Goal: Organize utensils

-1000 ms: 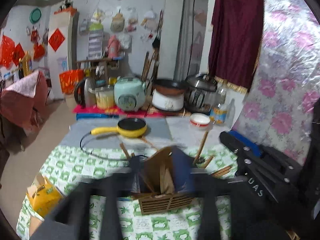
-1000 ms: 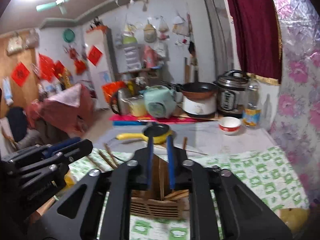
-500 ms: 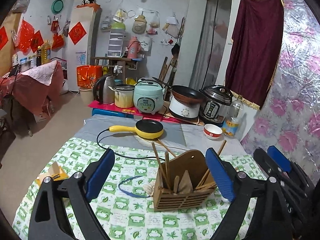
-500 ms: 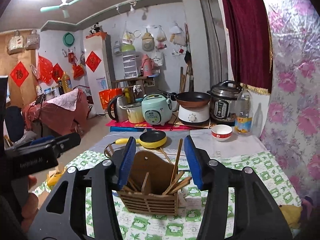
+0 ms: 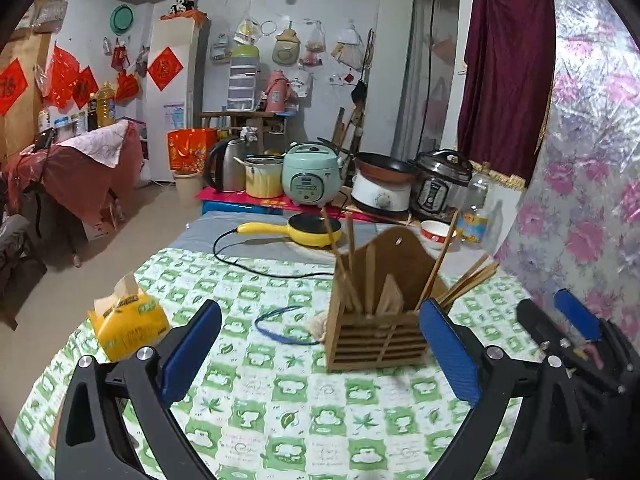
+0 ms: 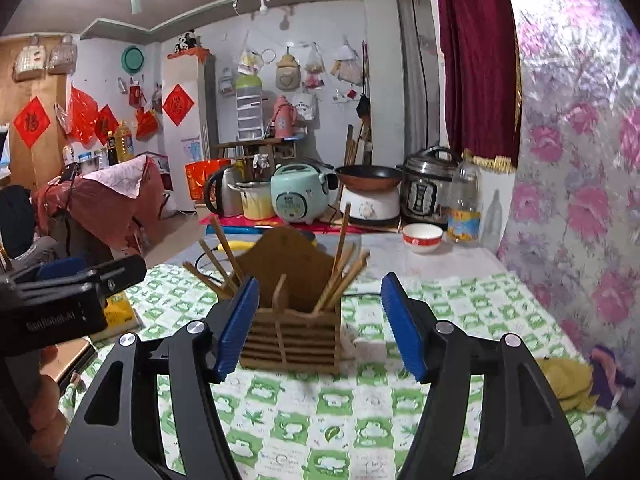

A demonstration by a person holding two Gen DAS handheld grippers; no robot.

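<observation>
Both grippers, left (image 5: 320,356) and right (image 6: 318,326), have just been opening, jaws apart with nothing between them; the holder (image 6: 290,332) stands free, chopsticks (image 6: 340,276) slotted inside.

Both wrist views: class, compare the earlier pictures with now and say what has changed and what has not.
Both grippers backed away from the wooden utensil holder. The left gripper and right gripper have just been opening, gripping nothing. The holder, its chopsticks and the yellow pan stayed on the table.
</observation>
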